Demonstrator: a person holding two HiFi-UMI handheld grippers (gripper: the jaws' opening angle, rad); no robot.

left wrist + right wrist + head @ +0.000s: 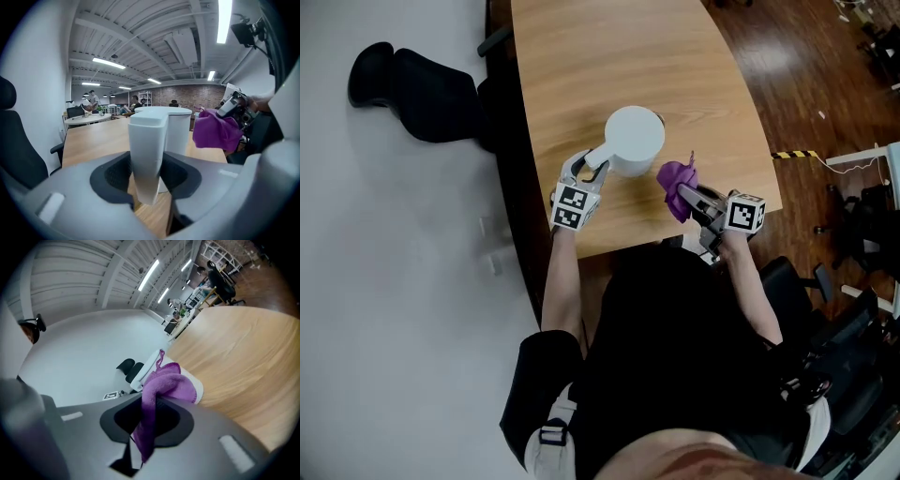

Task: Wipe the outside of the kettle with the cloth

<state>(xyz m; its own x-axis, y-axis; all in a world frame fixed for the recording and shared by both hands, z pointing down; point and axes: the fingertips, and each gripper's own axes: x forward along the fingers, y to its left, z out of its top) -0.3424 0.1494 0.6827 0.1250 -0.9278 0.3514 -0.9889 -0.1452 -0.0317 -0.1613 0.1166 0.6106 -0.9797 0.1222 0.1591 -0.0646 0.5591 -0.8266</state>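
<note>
Far left, off the surface: a black chair (422, 94) on pale floor.

Left gripper (591, 169), near the front edge of the wooden surface (609, 56). Its marker cube faces up in the head view. Left gripper view: the fingers are closed on the white handle (146, 154) of the kettle (634, 141). The handle fills the gap between the two dark pads and stands upright there.

Kettle: white, lid on, upright on the surface, set toward the front edge. Handle points toward the person's left hand, body on the far side of it.

Cloth (677, 183): purple, bunched, just to the right of the kettle body. From the head view I cannot tell whether it touches the kettle wall. In the right gripper view it overlaps the kettle's white side (199, 389).

Right gripper (698, 202), at the front right of the surface, aimed toward the kettle. Its fingers are pinched narrow on the cloth. One fold runs down between the pads and a tail hangs below, while the bulk spills out over the fingertips.

Far right: dark wood floor (825, 84) with a yellow-and-black striped strip (794, 154) beside the surface's edge.
</note>
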